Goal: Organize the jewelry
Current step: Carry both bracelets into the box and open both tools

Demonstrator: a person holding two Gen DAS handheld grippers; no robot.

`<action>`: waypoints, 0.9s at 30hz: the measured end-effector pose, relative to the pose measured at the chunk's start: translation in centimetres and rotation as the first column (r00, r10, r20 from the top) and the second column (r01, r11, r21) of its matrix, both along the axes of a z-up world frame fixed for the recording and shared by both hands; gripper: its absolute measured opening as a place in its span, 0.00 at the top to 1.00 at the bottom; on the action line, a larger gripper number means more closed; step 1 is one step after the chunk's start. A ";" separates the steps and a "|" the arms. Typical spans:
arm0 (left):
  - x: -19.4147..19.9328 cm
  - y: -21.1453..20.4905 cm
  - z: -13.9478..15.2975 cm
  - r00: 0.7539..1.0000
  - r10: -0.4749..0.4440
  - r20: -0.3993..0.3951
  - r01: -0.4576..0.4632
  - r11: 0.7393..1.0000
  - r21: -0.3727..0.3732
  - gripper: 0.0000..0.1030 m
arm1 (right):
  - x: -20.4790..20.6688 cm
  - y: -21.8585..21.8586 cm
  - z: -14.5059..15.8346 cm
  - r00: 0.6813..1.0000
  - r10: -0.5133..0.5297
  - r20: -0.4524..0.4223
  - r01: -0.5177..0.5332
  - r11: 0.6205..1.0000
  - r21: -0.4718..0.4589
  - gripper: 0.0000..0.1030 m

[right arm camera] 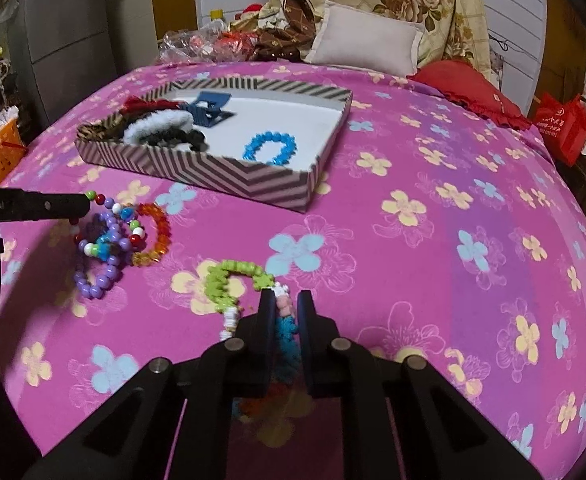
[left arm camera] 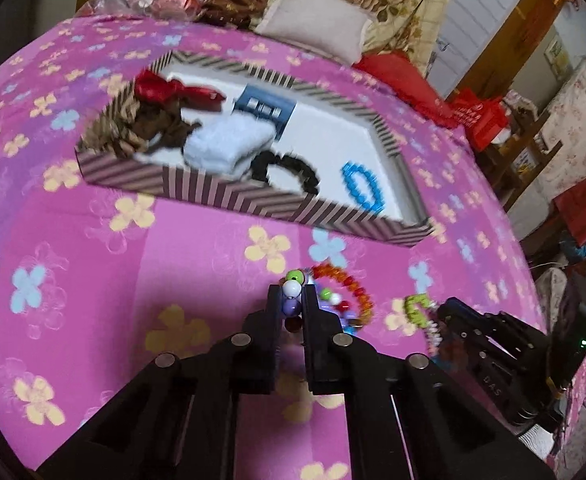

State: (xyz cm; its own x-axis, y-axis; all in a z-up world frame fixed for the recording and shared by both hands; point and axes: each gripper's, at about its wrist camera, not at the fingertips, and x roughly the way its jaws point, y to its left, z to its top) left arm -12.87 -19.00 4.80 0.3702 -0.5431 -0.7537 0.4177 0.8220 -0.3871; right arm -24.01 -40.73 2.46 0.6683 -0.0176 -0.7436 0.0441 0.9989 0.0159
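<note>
Between the jaws of the left gripper [left arm camera: 293,300] sits a string of big round beads [left arm camera: 291,289], pinched tight just above the pink bed [left arm camera: 197,248]. More bead bracelets [right arm camera: 113,240] lie in a heap beside it. The right gripper [right arm camera: 284,312] has its jaws closed on a green, pink and blue bracelet [right arm camera: 233,276]. Both are at the picking-up step, I think. Next, each one needs lifting and carrying over to the striped box [right arm camera: 229,172], where a blue bracelet [right arm camera: 269,147] already lies, then letting go.
</note>
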 end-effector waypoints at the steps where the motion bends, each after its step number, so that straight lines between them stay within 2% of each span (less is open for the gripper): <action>1: -0.1 0.2 0.6 1.000 -0.002 0.007 0.002 1.000 -0.005 0.91 | -0.1 0.1 0.6 1.000 0.003 0.015 -0.003 1.000 0.004 0.89; 5: -0.2 0.9 2.4 1.000 0.001 0.027 -0.001 1.000 -0.012 0.91 | -0.6 0.9 3.0 0.997 0.022 0.069 -0.022 1.000 -0.001 0.90; 6: -0.2 1.2 2.9 0.999 0.007 0.035 -0.007 1.000 -0.013 0.91 | -0.7 1.0 3.7 0.996 0.029 0.082 -0.029 1.000 0.005 0.98; 13: -0.5 2.1 5.5 0.995 0.024 0.093 -0.025 1.000 0.010 0.91 | -0.3 1.3 6.5 0.993 0.065 0.103 -0.066 0.998 0.009 0.98; 16: -0.9 2.3 6.0 0.992 0.025 0.123 -0.029 0.999 0.029 0.91 | -0.1 0.8 5.8 0.994 0.073 0.078 -0.075 0.997 0.031 0.95; 18: -1.0 2.5 6.2 0.991 0.023 0.134 -0.029 0.999 0.038 0.91 | 0.4 0.7 4.3 0.997 0.072 0.020 -0.072 0.997 0.014 0.77; 19: -1.1 2.5 6.2 0.990 0.021 0.138 -0.027 0.999 0.044 0.91 | 0.6 0.7 3.7 0.997 0.071 -0.003 -0.071 0.997 0.005 0.75; 23: -1.4 2.4 6.1 0.990 0.014 0.142 -0.022 0.998 0.058 0.91 | 1.1 0.8 0.7 0.993 0.071 -0.094 -0.072 0.997 -0.008 0.75; 27: -1.3 2.4 5.9 0.989 0.013 0.145 -0.023 0.997 0.068 0.91 | -0.4 0.5 0.5 0.993 0.083 -0.086 -0.081 0.996 0.032 0.75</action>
State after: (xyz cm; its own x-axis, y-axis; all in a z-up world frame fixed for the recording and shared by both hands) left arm -14.20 -16.60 10.71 0.4866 -0.4838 -0.7274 0.4502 0.8524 -0.2658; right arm -24.38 -40.20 2.93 0.5994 0.0562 -0.7985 -0.0353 0.9984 0.0438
